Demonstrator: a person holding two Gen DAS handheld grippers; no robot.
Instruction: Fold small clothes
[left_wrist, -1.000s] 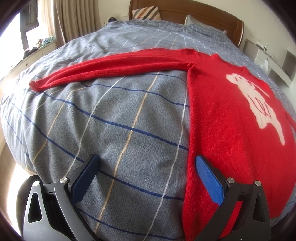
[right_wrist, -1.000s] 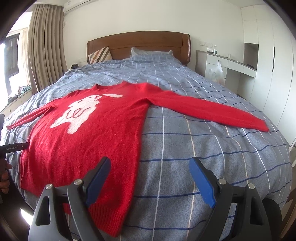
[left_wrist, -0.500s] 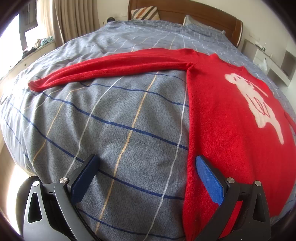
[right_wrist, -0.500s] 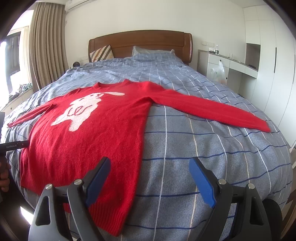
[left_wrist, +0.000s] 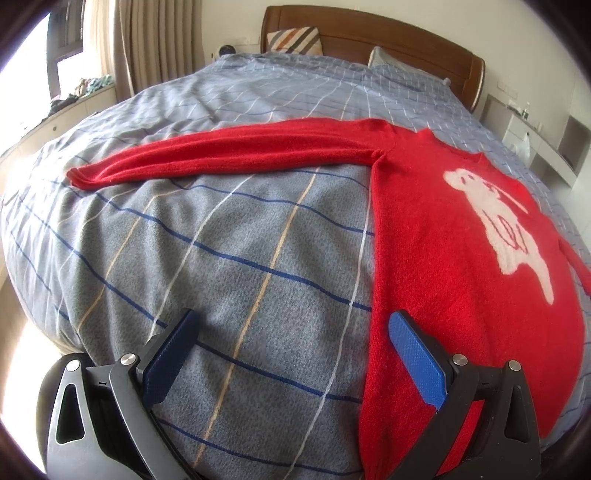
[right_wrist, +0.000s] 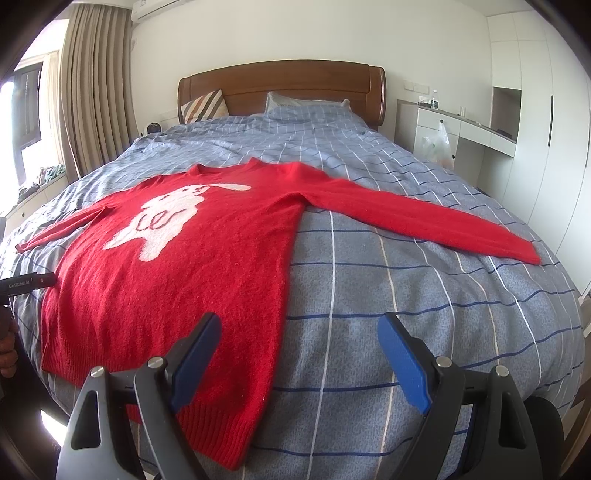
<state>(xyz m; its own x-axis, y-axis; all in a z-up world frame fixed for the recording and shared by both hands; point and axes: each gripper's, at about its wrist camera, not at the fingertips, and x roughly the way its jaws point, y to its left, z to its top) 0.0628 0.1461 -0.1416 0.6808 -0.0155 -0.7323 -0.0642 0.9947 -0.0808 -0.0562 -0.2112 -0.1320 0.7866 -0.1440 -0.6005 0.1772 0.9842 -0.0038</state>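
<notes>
Red sweater flat on plaid duvet.
Left gripper and right gripper both gape wide, empty; the left gripper's body reads "GenRobot.AI".

On the left gripper, black plastic arms with triangular cut-outs are seen, fixed by round silver screws, and flat blue textured pads are carried. The right gripper is built the same. At the right view's left edge, a black bar printed "GenRobot.AI" and some skin are shown.
</notes>
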